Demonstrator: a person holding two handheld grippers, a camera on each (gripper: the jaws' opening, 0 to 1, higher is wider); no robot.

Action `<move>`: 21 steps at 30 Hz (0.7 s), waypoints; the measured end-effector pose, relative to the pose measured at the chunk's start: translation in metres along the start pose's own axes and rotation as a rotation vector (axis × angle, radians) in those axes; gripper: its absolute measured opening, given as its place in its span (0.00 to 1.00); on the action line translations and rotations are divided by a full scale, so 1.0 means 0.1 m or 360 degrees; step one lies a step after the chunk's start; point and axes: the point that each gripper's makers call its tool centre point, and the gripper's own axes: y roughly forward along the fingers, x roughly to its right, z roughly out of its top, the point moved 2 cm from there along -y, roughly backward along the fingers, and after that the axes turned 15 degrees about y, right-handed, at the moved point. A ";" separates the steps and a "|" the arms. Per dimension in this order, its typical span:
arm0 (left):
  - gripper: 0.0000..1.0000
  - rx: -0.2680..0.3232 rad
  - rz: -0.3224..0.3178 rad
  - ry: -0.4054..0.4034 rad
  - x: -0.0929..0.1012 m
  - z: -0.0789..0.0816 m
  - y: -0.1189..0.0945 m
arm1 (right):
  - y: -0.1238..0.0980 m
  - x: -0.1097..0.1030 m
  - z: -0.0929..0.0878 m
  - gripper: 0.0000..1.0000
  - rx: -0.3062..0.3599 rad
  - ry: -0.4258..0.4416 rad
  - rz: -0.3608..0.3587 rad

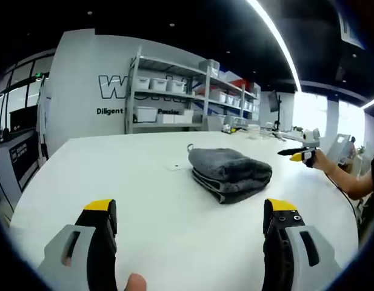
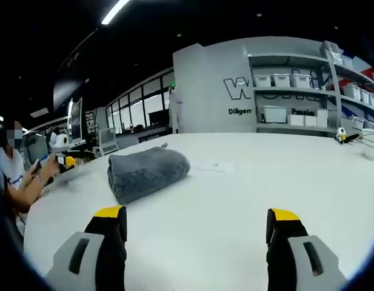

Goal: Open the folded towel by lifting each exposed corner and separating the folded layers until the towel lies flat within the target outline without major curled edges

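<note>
**Towel folded on bench, both tongs open**

Towel (image 1: 231, 174) (image 2: 147, 172): grey, folded in thick layers, lying on the white bench (image 1: 144, 200) (image 2: 235, 206), near its middle. Left tongs (image 1: 190, 218): jaws spread wide, empty, well short of the towel. Right tongs (image 2: 199, 227): jaws likewise apart, holding nothing, towel ahead and to the left. Small flat tag (image 1: 176, 165) on the bench just beside the towel. Shelves (image 1: 174, 91) with white bins stand beyond the bench. Person (image 2: 17, 176) at the bench edge holds another gripper (image 1: 303, 154).

Folded towel (image 1: 230, 174) lies on the worktop (image 1: 156, 206) — shelves (image 1: 174, 94) behind it, person (image 2: 17, 176) seated beside.
</note>
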 end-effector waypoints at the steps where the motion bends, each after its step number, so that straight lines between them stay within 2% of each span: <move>1: 1.00 0.0000 -0.0001 -0.0001 0.00 0.00 0.00 | 0.00 0.00 0.00 0.97 -0.0006 -0.0003 0.0004; 3: 1.00 -0.0001 0.0000 0.0000 0.00 0.00 0.00 | 0.00 -0.02 0.01 0.98 0.0006 -0.0009 0.0020; 5: 1.00 -0.0004 0.0000 0.0003 0.00 0.00 0.00 | -0.02 -0.07 0.07 0.97 0.0061 0.0002 0.0065; 11: 1.00 0.0000 -0.0019 0.0003 0.02 0.01 0.00 | -0.04 -0.06 0.11 0.97 0.0074 -0.0014 0.0066; 14: 0.99 -0.0013 -0.0019 0.0008 0.02 -0.01 0.00 | -0.03 -0.15 0.18 0.95 0.0162 0.0034 0.0178; 16: 0.99 -0.0021 -0.0010 0.0017 0.01 -0.01 -0.01 | -0.04 -0.14 0.17 0.92 0.0157 0.0039 0.0172; 18: 0.99 -0.0023 -0.0007 0.0029 0.01 0.00 -0.01 | -0.04 -0.11 0.16 0.94 0.0134 -0.0006 0.0123; 21: 0.99 -0.0015 -0.0012 0.0027 0.02 0.01 -0.01 | -0.04 -0.10 0.15 0.94 0.0123 -0.0025 0.0111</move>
